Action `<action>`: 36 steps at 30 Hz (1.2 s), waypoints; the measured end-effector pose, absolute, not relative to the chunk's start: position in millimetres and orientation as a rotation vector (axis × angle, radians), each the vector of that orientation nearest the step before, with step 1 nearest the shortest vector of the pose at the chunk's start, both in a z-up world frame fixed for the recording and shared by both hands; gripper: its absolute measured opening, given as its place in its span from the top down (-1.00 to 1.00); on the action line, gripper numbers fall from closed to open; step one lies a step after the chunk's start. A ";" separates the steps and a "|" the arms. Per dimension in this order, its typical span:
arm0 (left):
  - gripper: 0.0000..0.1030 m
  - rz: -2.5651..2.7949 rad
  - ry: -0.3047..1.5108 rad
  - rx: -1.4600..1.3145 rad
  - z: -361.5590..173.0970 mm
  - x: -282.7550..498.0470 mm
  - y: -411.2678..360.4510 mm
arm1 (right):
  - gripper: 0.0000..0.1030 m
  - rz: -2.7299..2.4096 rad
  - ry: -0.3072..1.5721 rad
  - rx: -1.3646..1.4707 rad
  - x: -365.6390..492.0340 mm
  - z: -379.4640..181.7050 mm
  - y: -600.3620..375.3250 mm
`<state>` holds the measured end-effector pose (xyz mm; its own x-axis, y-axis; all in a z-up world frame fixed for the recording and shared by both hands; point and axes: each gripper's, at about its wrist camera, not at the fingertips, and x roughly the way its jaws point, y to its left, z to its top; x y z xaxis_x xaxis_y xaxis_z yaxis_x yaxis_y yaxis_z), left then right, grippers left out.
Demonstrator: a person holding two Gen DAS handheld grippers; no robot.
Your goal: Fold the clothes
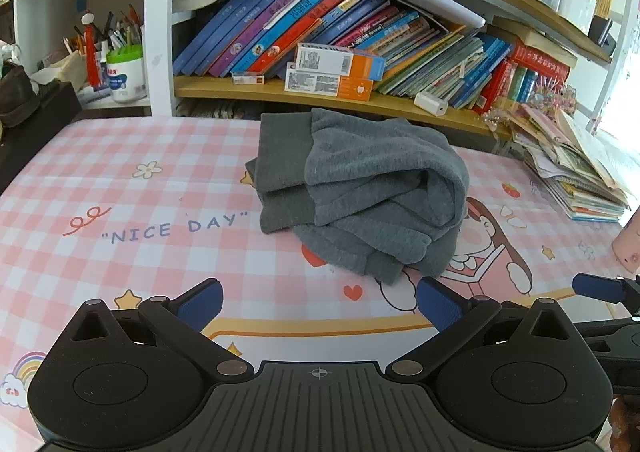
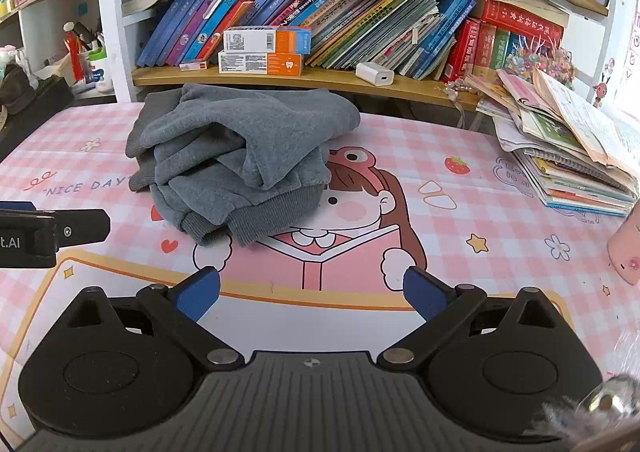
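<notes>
1. Pink-and-white checked tabletop (image 1: 120, 179) carries a cartoon print: a reading girl, hearts, stars and the words "NICE DAY".
2. One grey garment (image 1: 360, 191) lies on it in a loose, bundled heap, ribbed cuffs and hem showing at its near edge; in the right wrist view the same heap (image 2: 240, 159) sits left of centre, covering part of the girl's head.
3. Two grippers are in view. The left gripper (image 1: 320, 304) hovers above the tabletop just short of the garment, its jaws spread wide with nothing between them; two blue pads (image 1: 202, 302) show.
4. The right gripper (image 2: 312, 296) likewise has its jaws released and empty, over the printed book, apart from the garment.
5. Each camera catches a cut-off piece of the other tool at its frame edge.
6. Behind the tabletop, one wooden bookshelf (image 2: 320, 79) holds a leaning row of books too many to count, two stacked orange-and-white boxes (image 2: 264, 51) and one white charger (image 2: 374, 73).
7. One sloppy pile of booklets (image 2: 560, 147) rests at the right of the tabletop.
8. A pink object (image 2: 626, 248) at the right edge is cut off and cannot be identified.
9. A blurred grey shape in the lower right corner of the right wrist view is also unclear.
</notes>
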<state>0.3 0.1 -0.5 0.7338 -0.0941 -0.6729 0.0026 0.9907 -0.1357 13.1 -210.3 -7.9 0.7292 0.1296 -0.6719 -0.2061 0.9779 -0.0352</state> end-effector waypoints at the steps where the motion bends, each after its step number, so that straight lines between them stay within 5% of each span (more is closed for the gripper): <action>1: -1.00 -0.055 0.748 -0.128 -1.1 0.7 0.2 | -0.92 0.185 0.733 -0.111 13.0 -7.7 -210.2; 36: -1.00 -0.072 0.769 -0.142 -2.6 1.7 2.7 | -0.93 0.188 0.724 -0.116 14.0 -5.9 -207.6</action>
